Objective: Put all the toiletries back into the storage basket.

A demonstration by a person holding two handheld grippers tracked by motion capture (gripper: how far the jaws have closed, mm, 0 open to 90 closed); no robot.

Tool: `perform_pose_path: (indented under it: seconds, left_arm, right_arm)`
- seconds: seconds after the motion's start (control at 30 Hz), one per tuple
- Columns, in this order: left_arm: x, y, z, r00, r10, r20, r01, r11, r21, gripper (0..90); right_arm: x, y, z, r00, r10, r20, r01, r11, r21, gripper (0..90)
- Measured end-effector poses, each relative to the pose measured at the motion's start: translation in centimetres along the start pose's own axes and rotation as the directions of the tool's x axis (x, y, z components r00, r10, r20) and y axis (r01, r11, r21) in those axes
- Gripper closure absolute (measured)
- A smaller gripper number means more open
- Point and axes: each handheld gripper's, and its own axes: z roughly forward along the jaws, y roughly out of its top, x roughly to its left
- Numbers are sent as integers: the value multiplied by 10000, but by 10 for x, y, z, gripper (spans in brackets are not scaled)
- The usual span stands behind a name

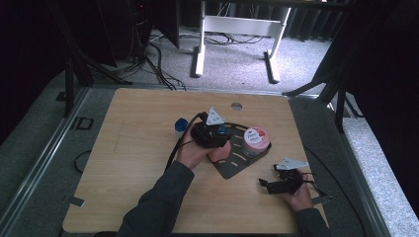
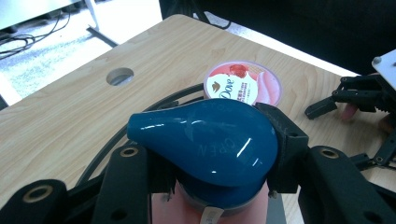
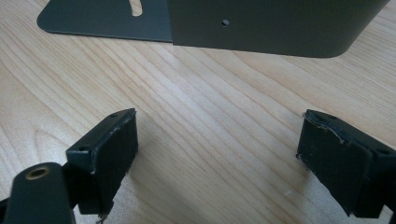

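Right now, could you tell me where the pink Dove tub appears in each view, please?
High view: the pink tub stands right of centre on the dark metal rack, beside the left gripper.
Left gripper view: top centre, just beyond the blue bottle.
Right gripper view: not in it.
Shared landmark: the rack.

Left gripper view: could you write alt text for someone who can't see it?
Two black jaws grip a glossy blue teardrop-shaped bottle over a wooden table. Behind it stands a pink Dove tub on a dark metal rack; another gripper sits at right.
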Motion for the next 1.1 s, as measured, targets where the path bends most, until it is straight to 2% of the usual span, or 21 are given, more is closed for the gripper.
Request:
perform_pose_path:
  seconds: [0.23,0.47,0.77,1.1]
  left_arm:
    - [0,4,5,10000,43,-61,-42,10000,13,529]
    - [3,4,12,9996,-202,-198,199,9997,-158,529]
    - [5,0,25,9984,-193,-534,196,9998,41,529]
    - [9,-1,38,9975,-384,-596,390,9992,84,529]
  right_arm:
    - [0,0,0,10000,3,-2,-3,10000,1,120]
    - [0,0,0,10000,3,-7,-3,10000,-5,120]
    - [0,0,0,10000,-1,-12,1,10000,-1,120]
    - [0,0,0,10000,5,-16,-5,10000,7,120]
